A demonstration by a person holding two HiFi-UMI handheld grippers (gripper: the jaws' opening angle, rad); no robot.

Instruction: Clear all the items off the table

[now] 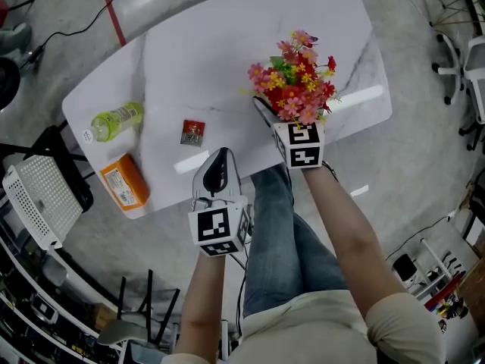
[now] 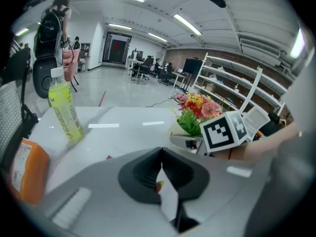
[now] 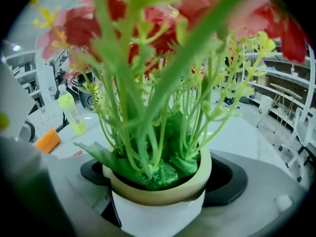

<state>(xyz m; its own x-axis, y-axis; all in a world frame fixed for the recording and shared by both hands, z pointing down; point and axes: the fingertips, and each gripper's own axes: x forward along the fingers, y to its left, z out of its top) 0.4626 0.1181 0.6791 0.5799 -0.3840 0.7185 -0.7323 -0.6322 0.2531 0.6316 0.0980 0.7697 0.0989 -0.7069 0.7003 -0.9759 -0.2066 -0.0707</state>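
A white pot of red, pink and yellow flowers (image 1: pixel 297 82) sits at the front edge of the white marble table (image 1: pixel 227 44). My right gripper (image 1: pixel 267 117) is shut on the pot (image 3: pixel 158 209), with a dark pad (image 3: pixel 229 179) on each side. Whether the pot rests on the table I cannot tell. My left gripper (image 1: pixel 220 158) hovers over the front edge, shut and empty, its tips (image 2: pixel 160 154) meeting. Left of it are a small red packet (image 1: pixel 192 132), a green drink bottle (image 1: pixel 115 120) standing upright (image 2: pixel 64 110), and an orange pack (image 1: pixel 125 182) at the corner.
A white perforated chair (image 1: pixel 36 196) stands close to the table's left corner. The person's jeans-clad legs (image 1: pixel 276 233) are below the front edge. Cables and a red tape line (image 1: pixel 114 10) cross the floor; office chairs (image 1: pixel 470 67) stand at right.
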